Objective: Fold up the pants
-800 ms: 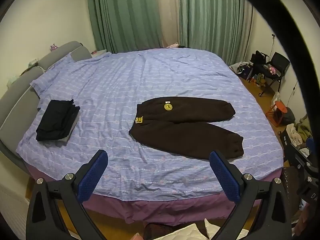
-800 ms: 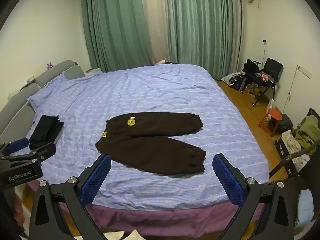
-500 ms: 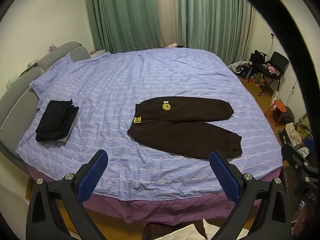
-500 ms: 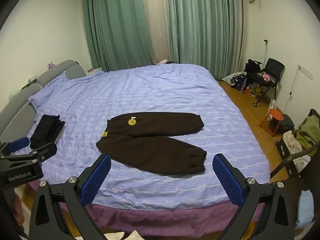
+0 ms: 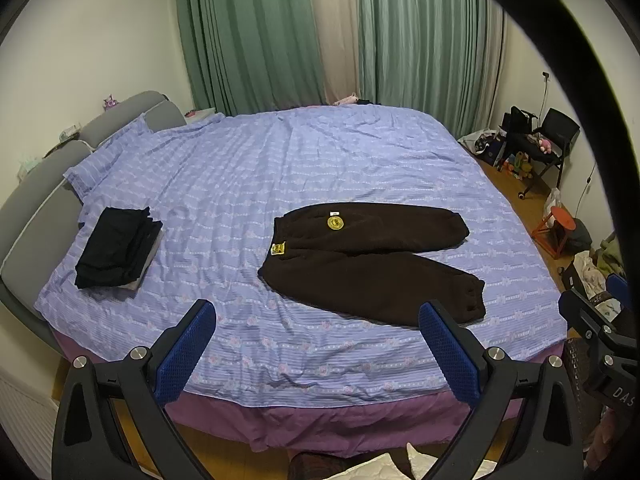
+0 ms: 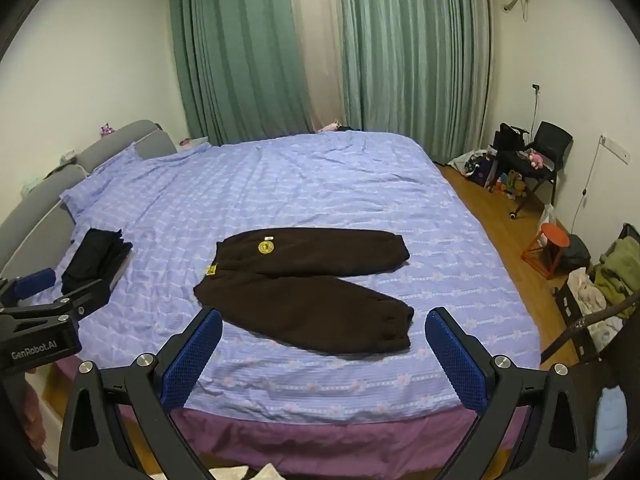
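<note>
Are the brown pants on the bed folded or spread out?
Spread out: the pants lie flat on the bed, both legs apart, waistband showing.

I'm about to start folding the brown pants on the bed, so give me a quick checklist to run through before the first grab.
1. Left claw open and empty: ok.
2. Right claw open and empty: ok.
3. Brown pants lie flat on the bed, both legs spread apart: ok.
4. Nothing lying on the pants: ok.
5. Folded dark clothes sit well apart from the pants: ok.
6. Claws touching the pants: not ok, both hover short of the bed edge.
</note>
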### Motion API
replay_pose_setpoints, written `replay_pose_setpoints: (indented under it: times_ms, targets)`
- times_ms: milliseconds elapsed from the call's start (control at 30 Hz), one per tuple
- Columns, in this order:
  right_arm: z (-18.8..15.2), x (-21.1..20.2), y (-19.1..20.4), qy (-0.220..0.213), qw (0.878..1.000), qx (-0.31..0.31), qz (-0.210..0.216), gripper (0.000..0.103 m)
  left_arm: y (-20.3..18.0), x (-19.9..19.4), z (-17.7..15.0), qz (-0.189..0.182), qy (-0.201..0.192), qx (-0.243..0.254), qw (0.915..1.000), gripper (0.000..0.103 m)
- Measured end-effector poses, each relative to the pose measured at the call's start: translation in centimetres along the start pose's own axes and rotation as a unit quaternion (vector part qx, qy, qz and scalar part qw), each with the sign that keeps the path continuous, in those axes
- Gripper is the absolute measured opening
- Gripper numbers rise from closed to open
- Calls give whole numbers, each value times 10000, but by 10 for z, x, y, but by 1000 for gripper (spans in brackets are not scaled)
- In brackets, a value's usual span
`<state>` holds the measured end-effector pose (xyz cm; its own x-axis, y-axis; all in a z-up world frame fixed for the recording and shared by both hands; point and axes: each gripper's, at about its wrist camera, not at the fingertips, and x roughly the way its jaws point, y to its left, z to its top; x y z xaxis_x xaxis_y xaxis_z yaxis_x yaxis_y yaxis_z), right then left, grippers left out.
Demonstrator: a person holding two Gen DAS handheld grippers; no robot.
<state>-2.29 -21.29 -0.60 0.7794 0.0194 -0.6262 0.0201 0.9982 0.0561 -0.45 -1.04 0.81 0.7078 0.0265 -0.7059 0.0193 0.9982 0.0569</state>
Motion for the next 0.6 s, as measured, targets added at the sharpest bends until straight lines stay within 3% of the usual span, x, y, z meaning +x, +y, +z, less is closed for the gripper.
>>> replay_pose_setpoints:
  times_ms: [600]
  targets:
    - [5,-2,-3,-53,10000,-23,-4,103,0,-2,4,-32,-85,51,9999,103]
